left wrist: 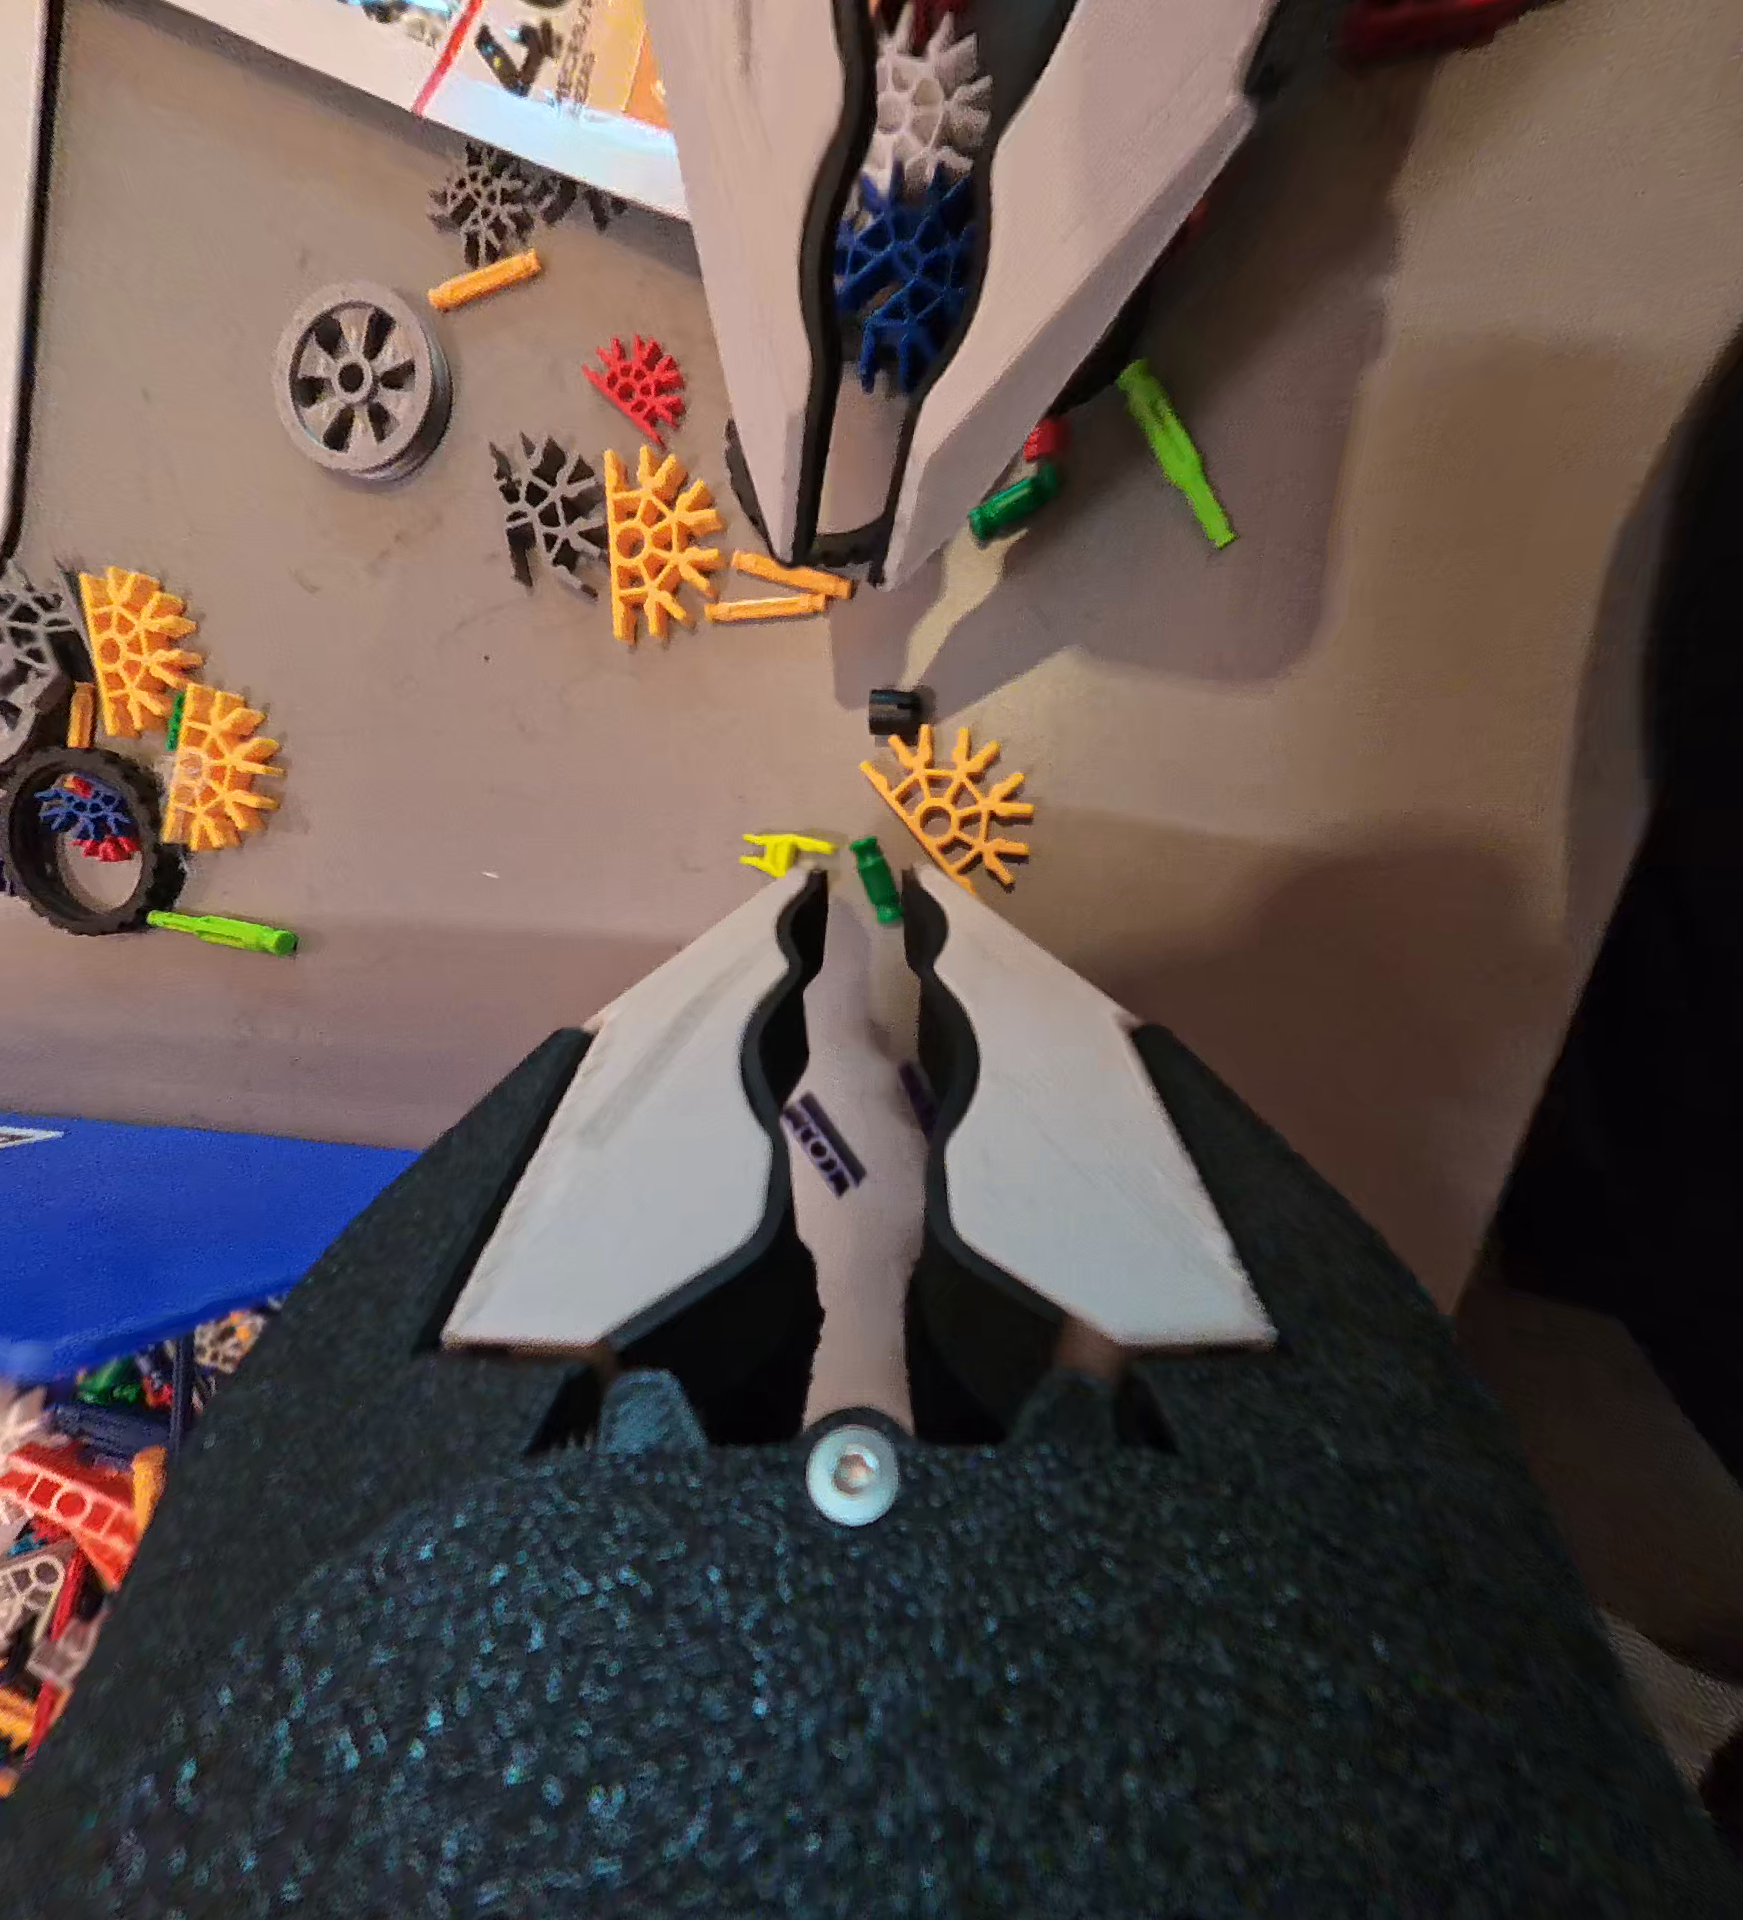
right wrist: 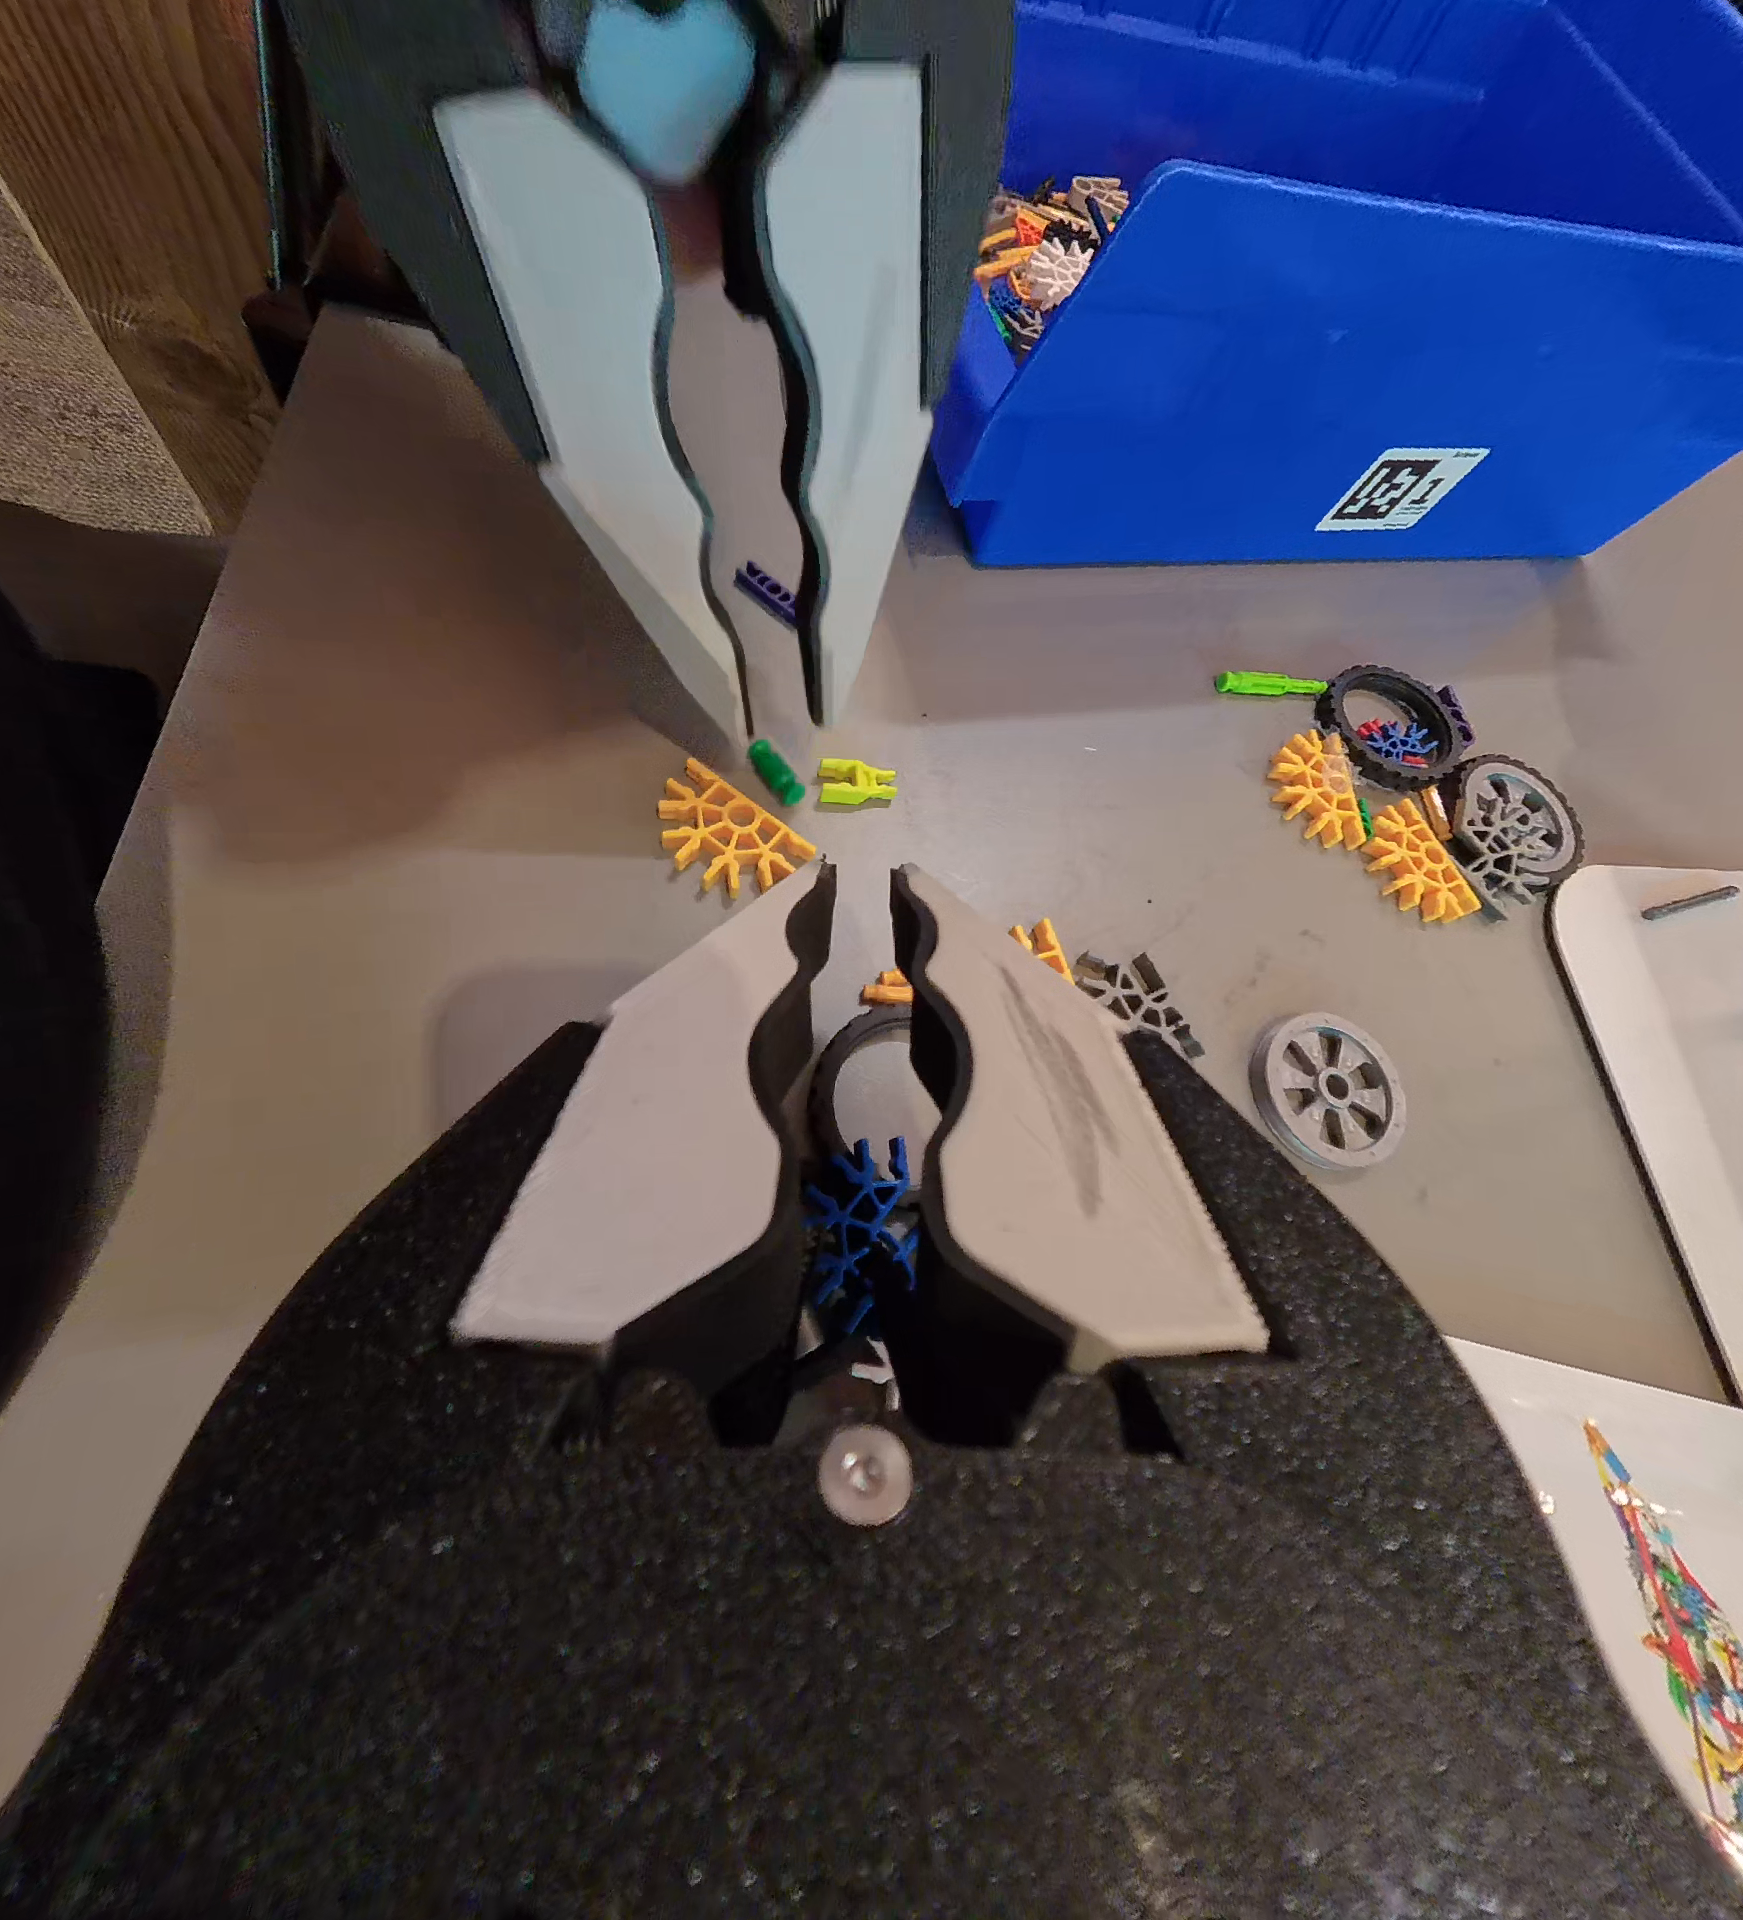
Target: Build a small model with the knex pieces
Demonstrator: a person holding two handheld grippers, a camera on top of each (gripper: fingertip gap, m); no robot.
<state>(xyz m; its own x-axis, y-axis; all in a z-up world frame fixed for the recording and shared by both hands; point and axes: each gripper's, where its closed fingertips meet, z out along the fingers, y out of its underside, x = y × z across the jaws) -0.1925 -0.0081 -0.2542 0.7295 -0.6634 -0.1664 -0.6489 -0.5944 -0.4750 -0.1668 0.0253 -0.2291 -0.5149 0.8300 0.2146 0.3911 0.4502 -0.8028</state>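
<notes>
Facing tip to tip, left hand-held gripper [left wrist: 862, 883] is narrowly parted, empty; right hand-held gripper [right wrist: 862, 873] likewise; green rod [left wrist: 875, 881] lies just ahead of left tips.

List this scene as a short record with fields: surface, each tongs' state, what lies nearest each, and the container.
surface: grey table
left tongs: slightly open, empty, tips just above the table
nearest left: green rod, yellow clip, orange fan piece
right tongs: slightly open, gripping nothing
under right: blue snowflake piece, black tyre
container: blue bin of mixed pieces
also: grey wheel
</notes>
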